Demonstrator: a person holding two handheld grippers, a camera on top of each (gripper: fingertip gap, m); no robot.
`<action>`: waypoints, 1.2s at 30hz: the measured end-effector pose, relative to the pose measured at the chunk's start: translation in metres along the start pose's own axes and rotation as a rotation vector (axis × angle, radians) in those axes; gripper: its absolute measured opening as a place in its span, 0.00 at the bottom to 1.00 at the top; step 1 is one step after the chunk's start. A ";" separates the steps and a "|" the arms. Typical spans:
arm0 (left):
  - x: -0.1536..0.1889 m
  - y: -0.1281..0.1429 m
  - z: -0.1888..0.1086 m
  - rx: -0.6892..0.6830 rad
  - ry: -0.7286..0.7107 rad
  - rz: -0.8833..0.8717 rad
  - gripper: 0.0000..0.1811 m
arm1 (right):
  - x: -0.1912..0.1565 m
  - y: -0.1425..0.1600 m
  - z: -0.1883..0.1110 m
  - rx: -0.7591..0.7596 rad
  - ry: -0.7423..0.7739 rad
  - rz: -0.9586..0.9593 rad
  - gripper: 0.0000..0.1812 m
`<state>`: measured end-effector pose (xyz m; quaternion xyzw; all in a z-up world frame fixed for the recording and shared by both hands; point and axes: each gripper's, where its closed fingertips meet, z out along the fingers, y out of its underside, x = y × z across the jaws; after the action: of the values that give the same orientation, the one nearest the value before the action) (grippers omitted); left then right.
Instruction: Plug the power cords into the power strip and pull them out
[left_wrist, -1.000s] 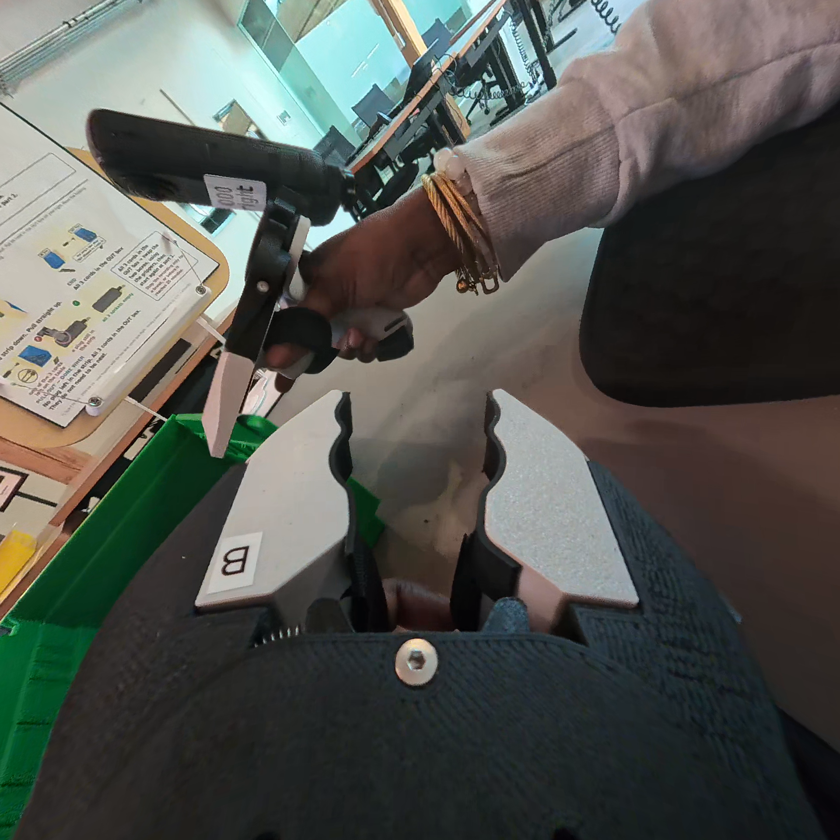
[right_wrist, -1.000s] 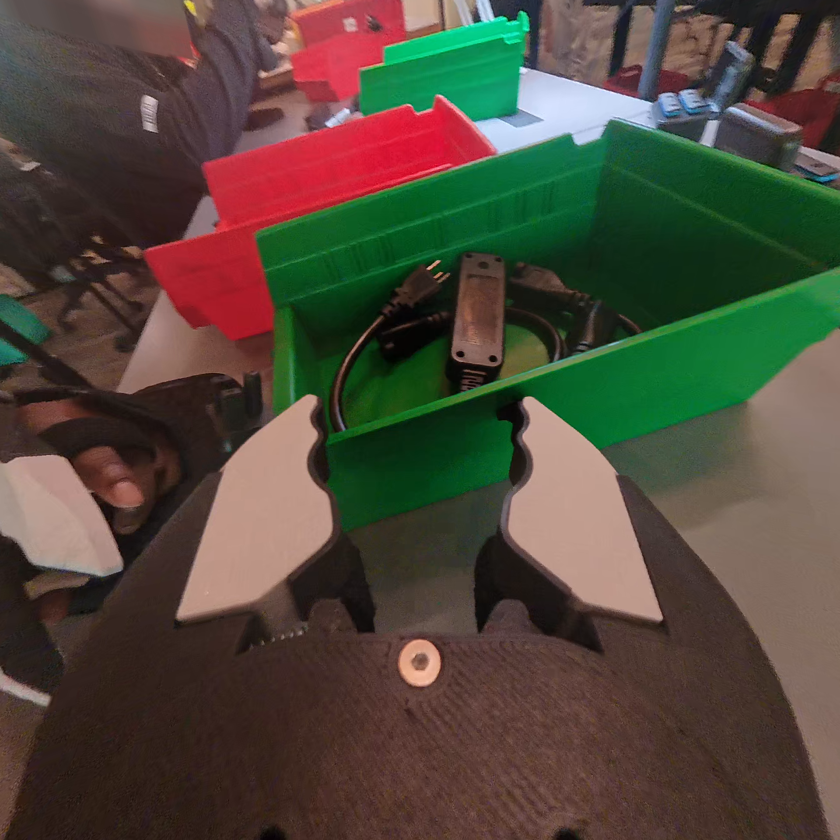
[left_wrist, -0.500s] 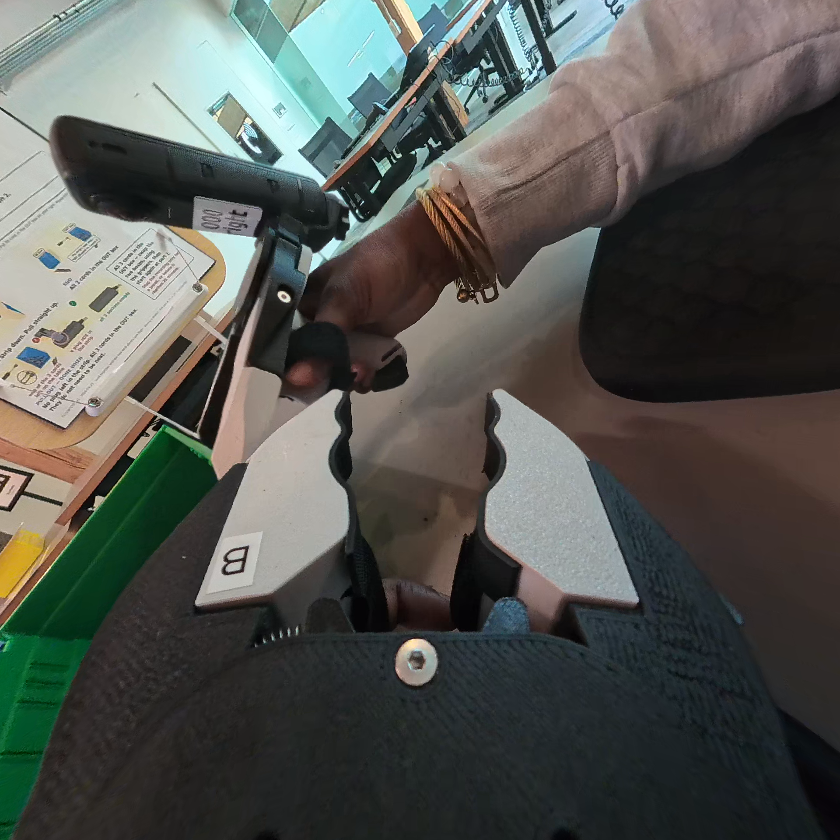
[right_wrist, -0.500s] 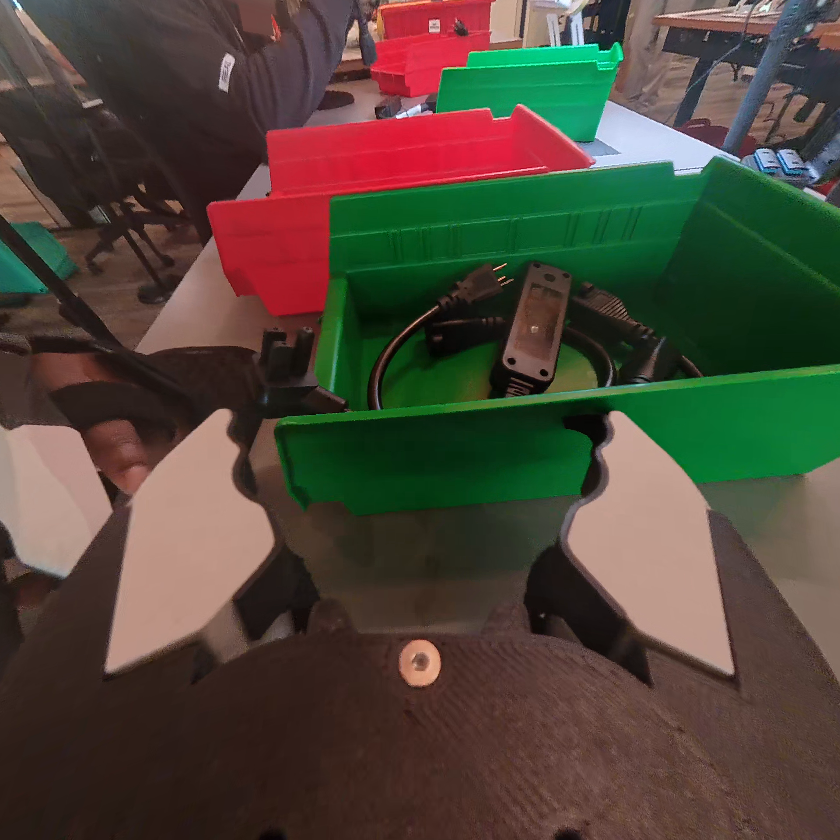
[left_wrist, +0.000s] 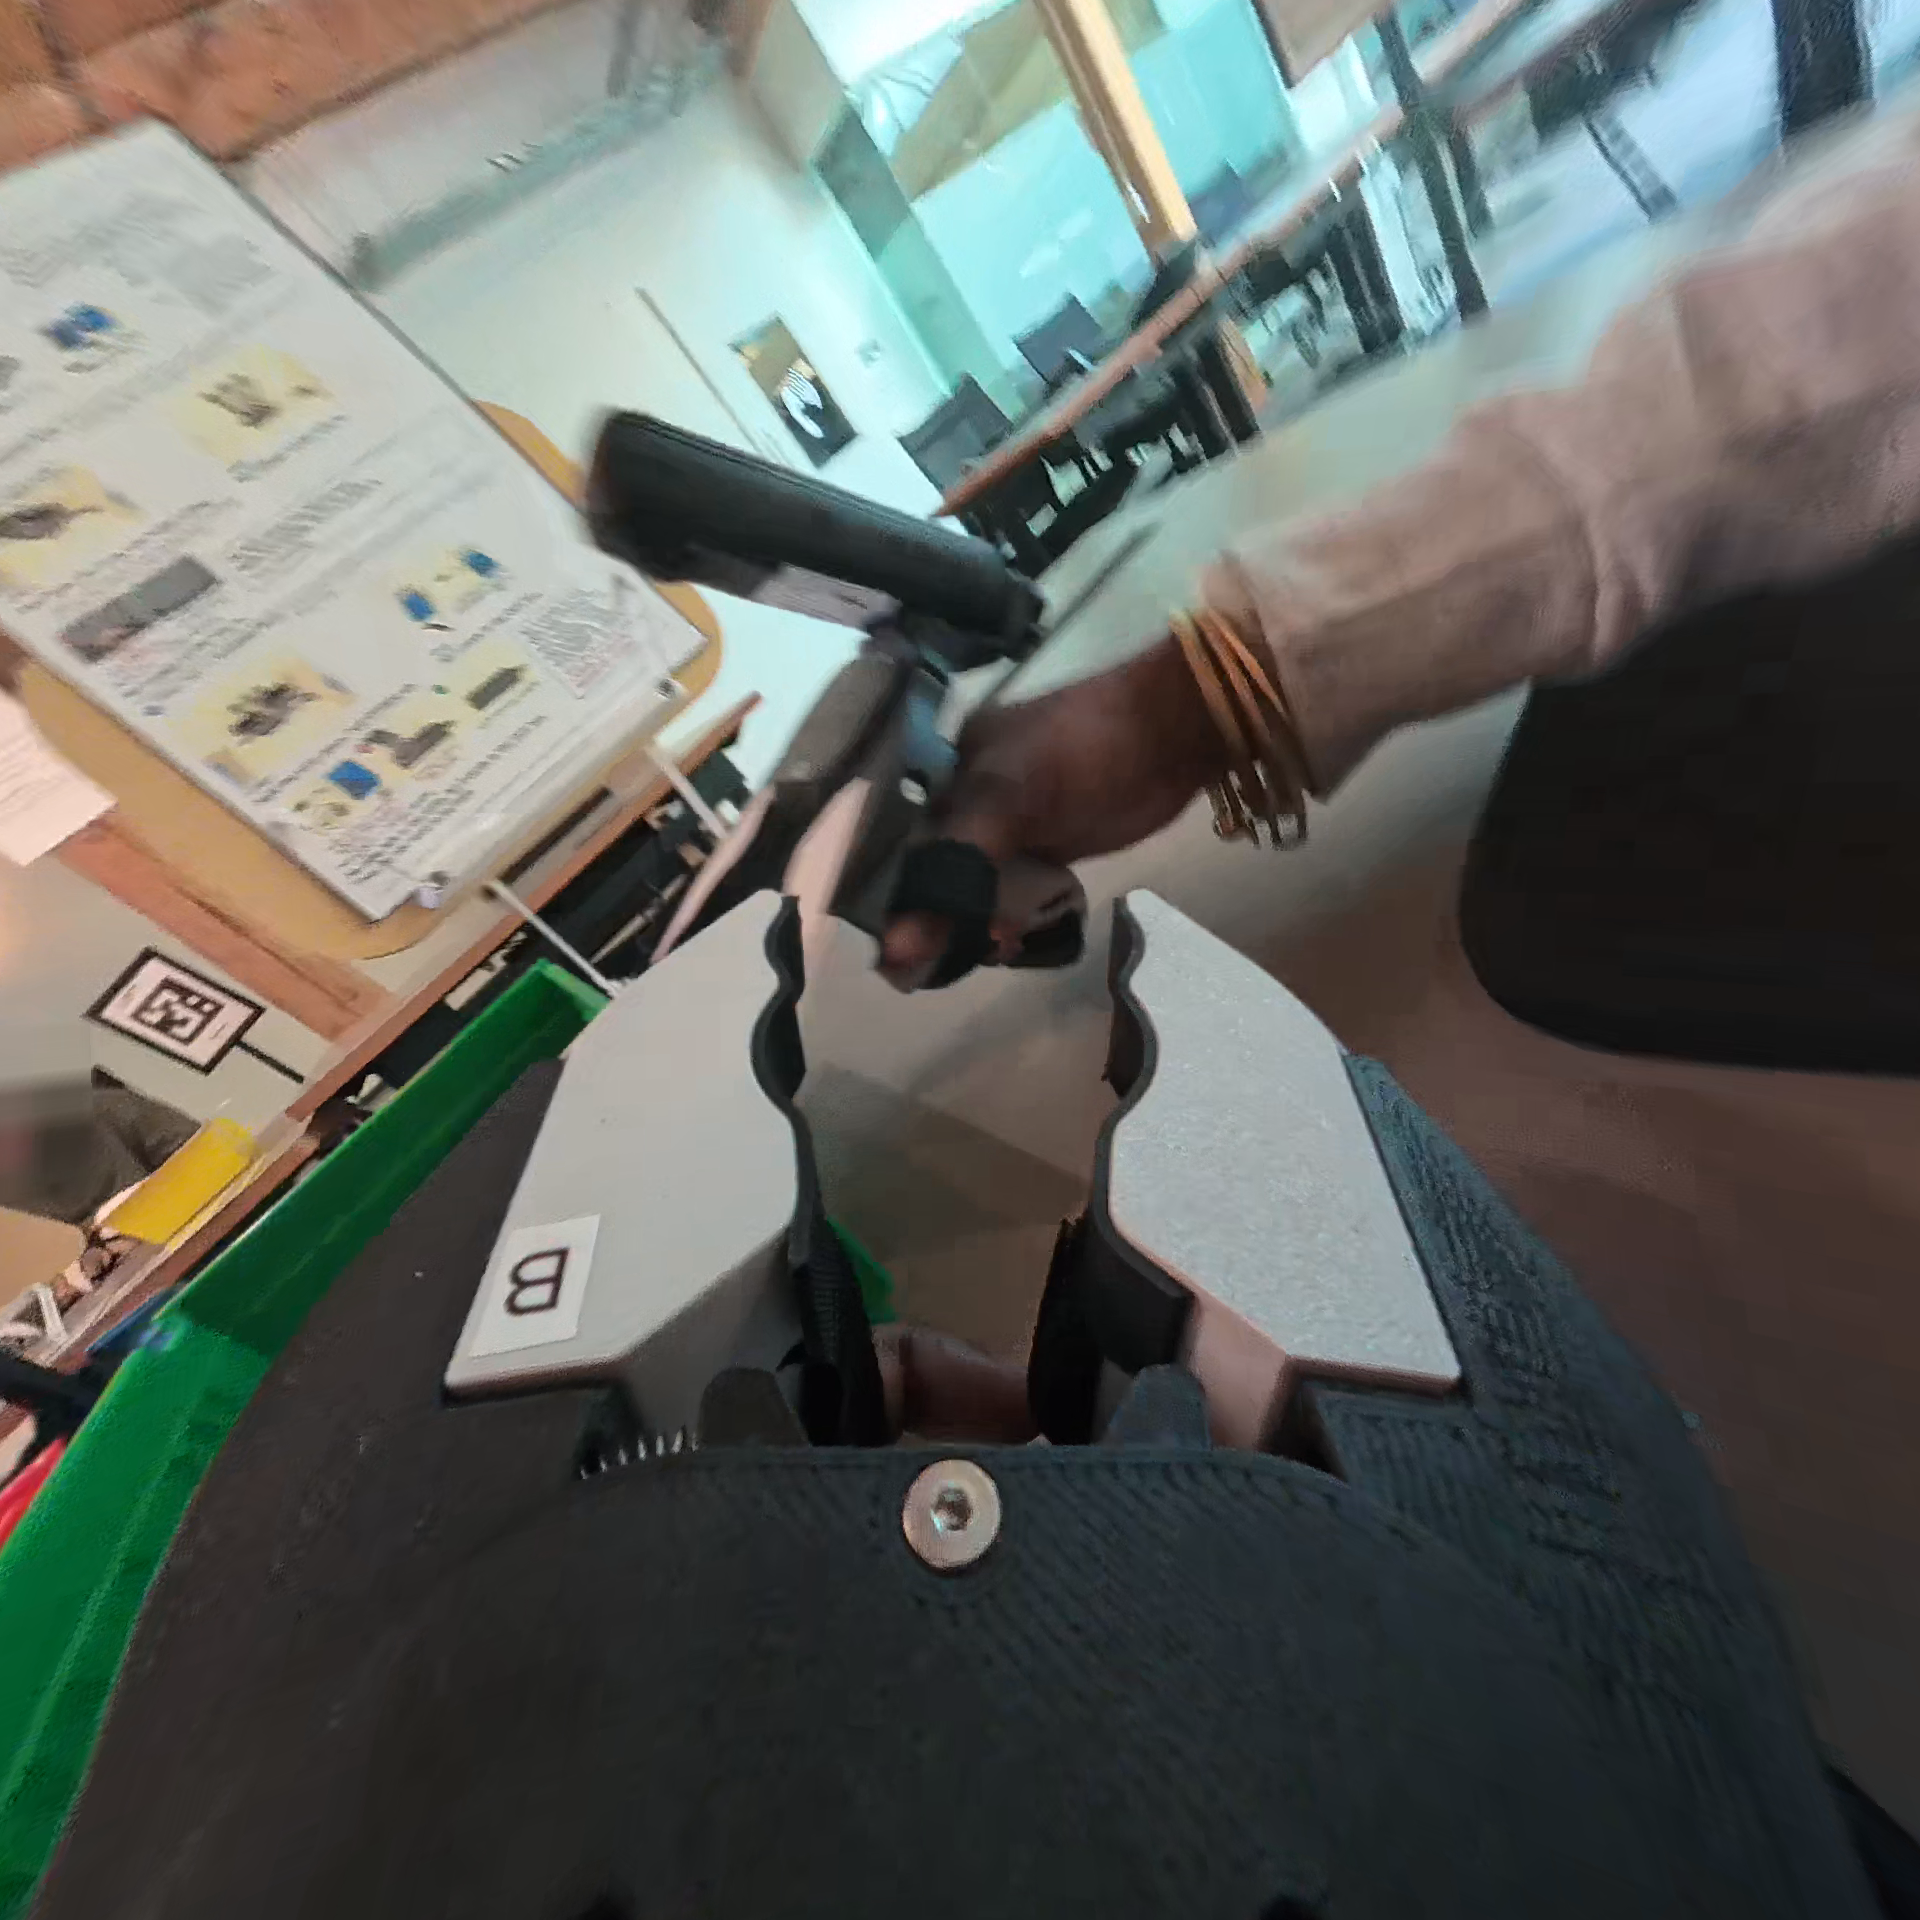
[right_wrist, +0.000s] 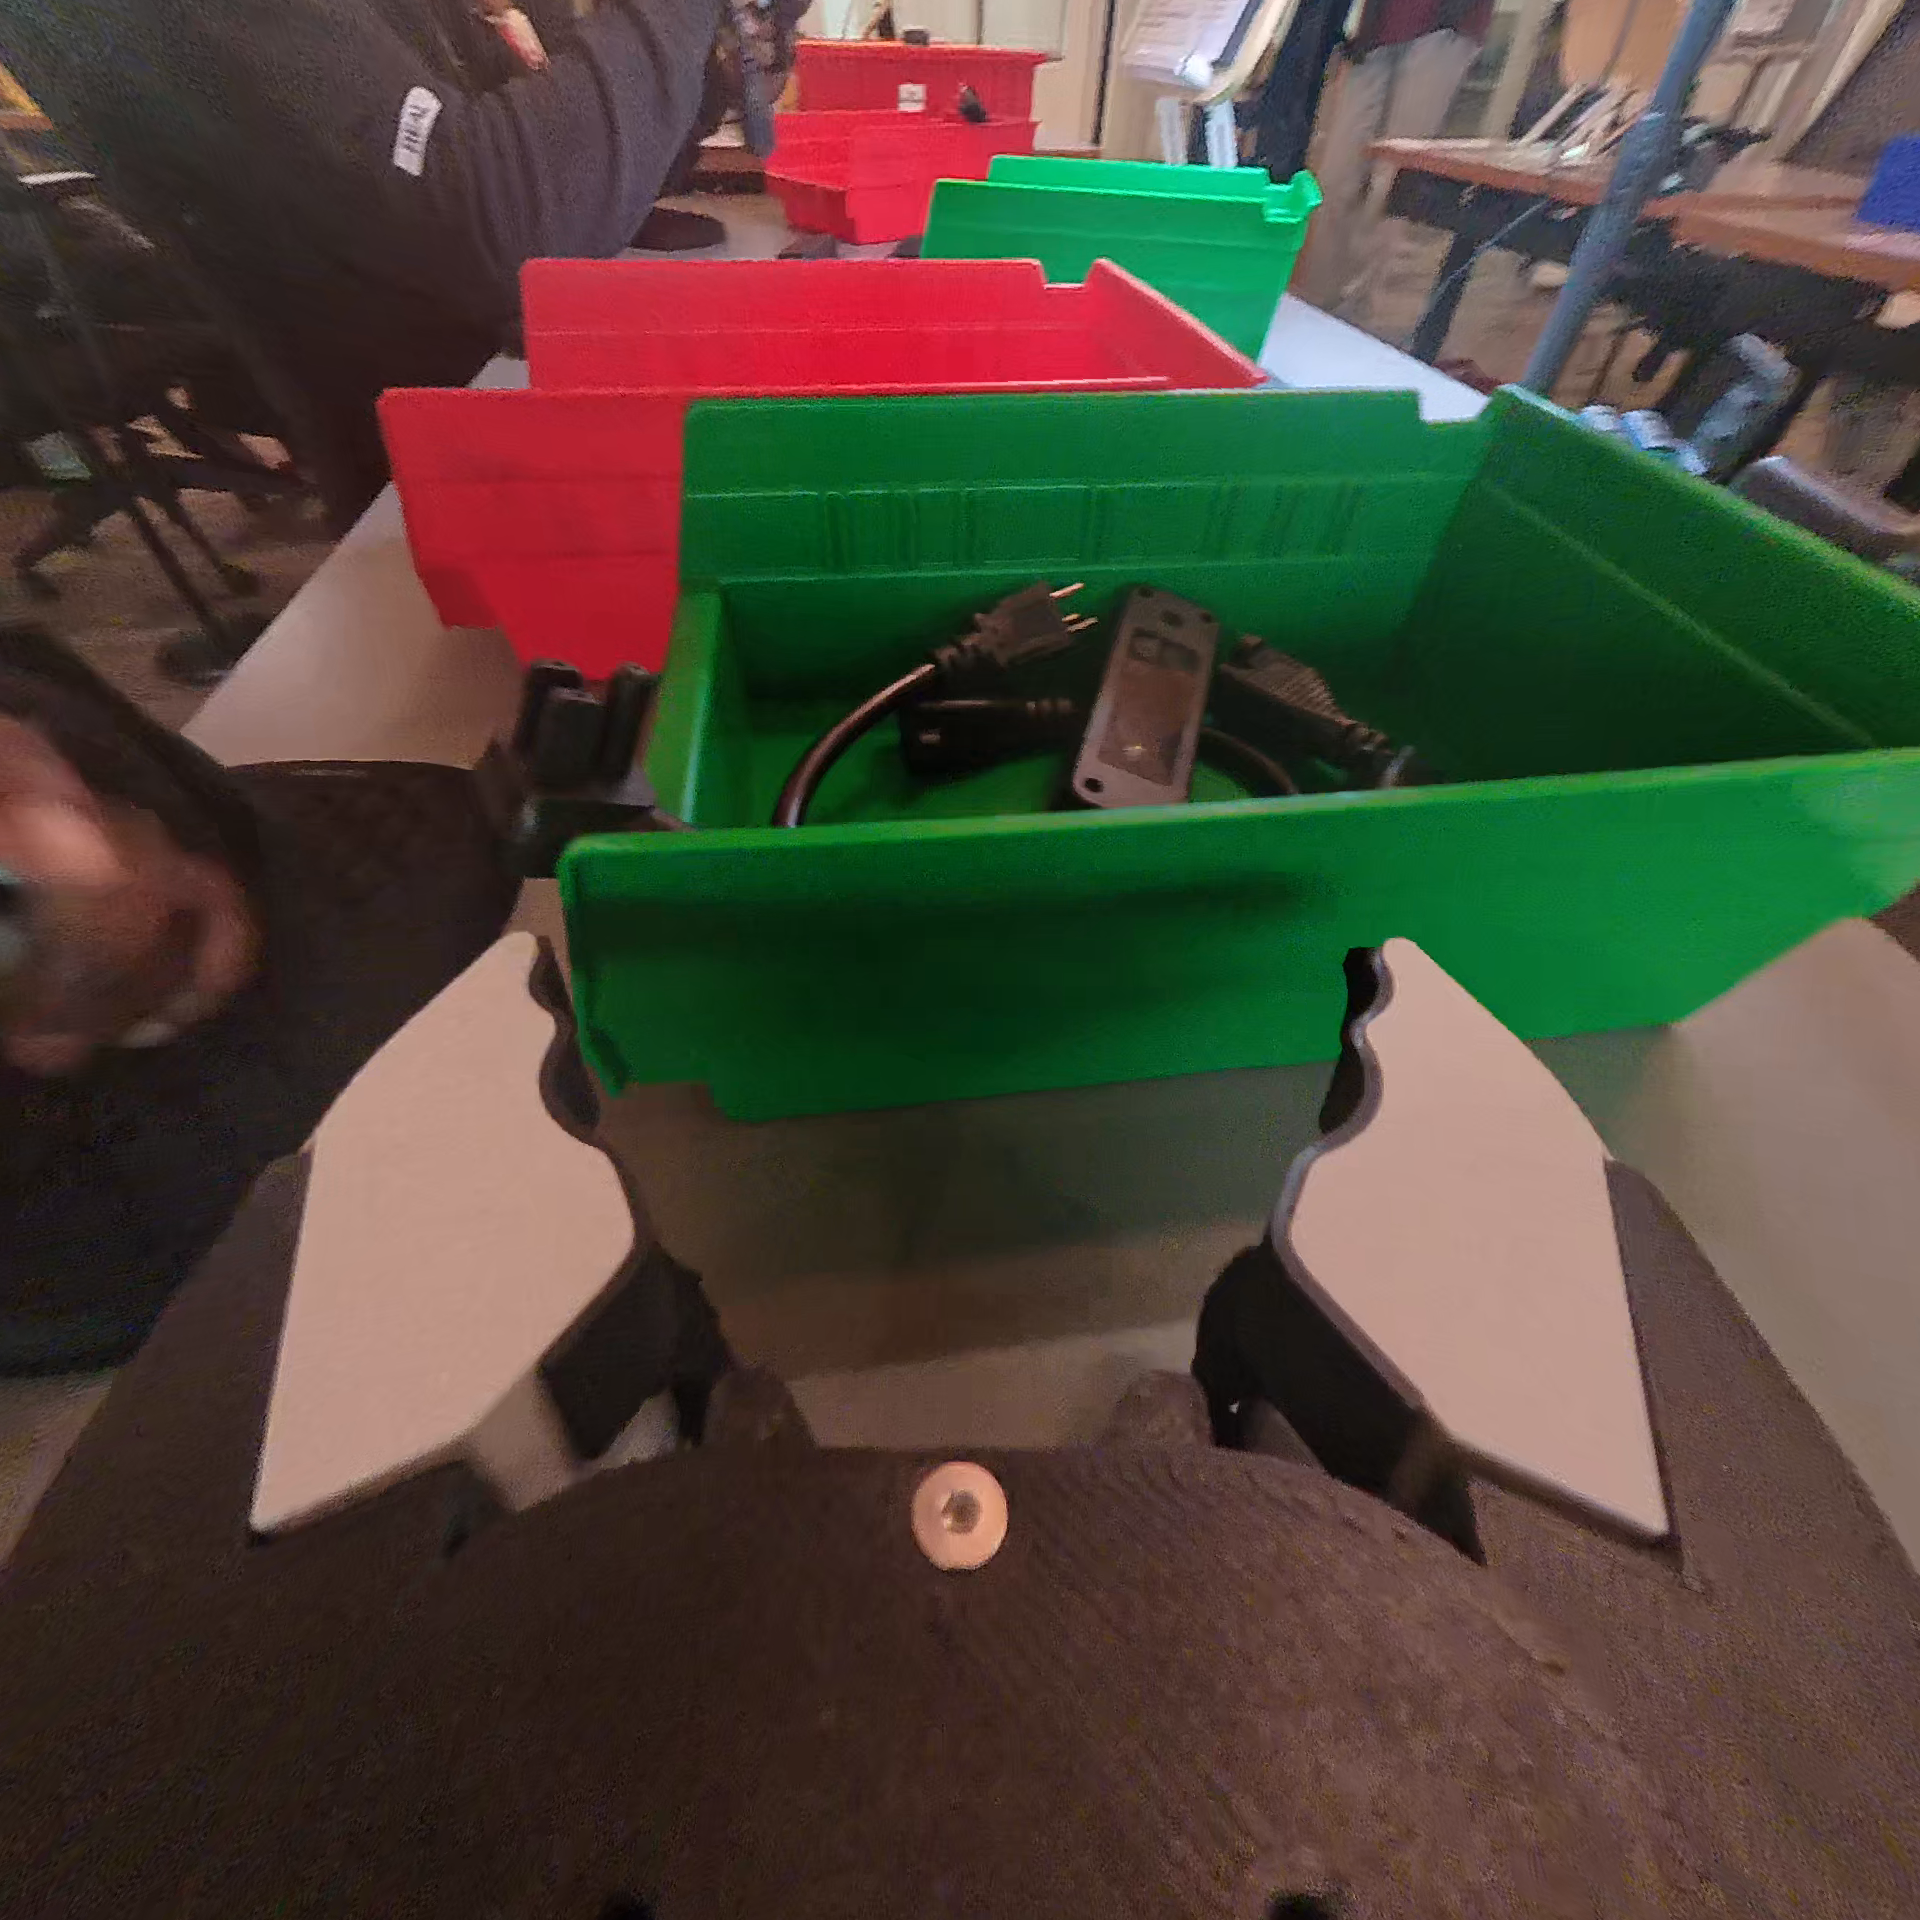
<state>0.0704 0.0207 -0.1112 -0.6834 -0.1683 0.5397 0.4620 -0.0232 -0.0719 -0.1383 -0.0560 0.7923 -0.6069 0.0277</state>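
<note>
A black power strip (right_wrist: 1143, 707) lies in a green bin (right_wrist: 1039, 935) on the table, among black power cords (right_wrist: 852, 727). One cord's three-prong plug (right_wrist: 1023, 623) lies free beside the strip. My right gripper (right_wrist: 961, 951) is wide open and empty, just in front of the bin's front wall. My left gripper (left_wrist: 951, 925) is open and empty, beside the same green bin (left_wrist: 364, 1164), pointing across at the right gripper (left_wrist: 831, 644) held in a hand (left_wrist: 1070, 758). The strip is hidden in the left wrist view.
A red bin (right_wrist: 831, 343) stands behind the green one, with another green bin (right_wrist: 1122, 229) and more red bins farther back. A person in dark clothes (right_wrist: 312, 208) sits at the far left. An instruction board (left_wrist: 260, 520) stands at the left of the left wrist view.
My right gripper's jaws have opened much wider and it has lined up more squarely with the bin's front wall. The left wrist view has swung, so the right gripper shows nearer the middle.
</note>
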 end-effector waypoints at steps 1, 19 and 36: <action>-0.007 -0.008 -0.009 0.037 -0.035 -0.038 0.31 | 0.005 0.000 -0.003 0.011 0.027 -0.014 0.77; -0.244 0.139 -0.316 -0.370 -0.945 -0.493 0.42 | 0.038 -0.055 -0.051 0.431 0.281 -0.062 0.80; -0.244 0.202 -0.342 -0.581 -0.957 -0.510 0.06 | 0.032 -0.059 -0.052 0.392 0.346 -0.180 0.80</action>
<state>0.2332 -0.4153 -0.1367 -0.4017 -0.6553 0.5911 0.2445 -0.0574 -0.0414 -0.0671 -0.0153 0.6444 -0.7493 -0.1517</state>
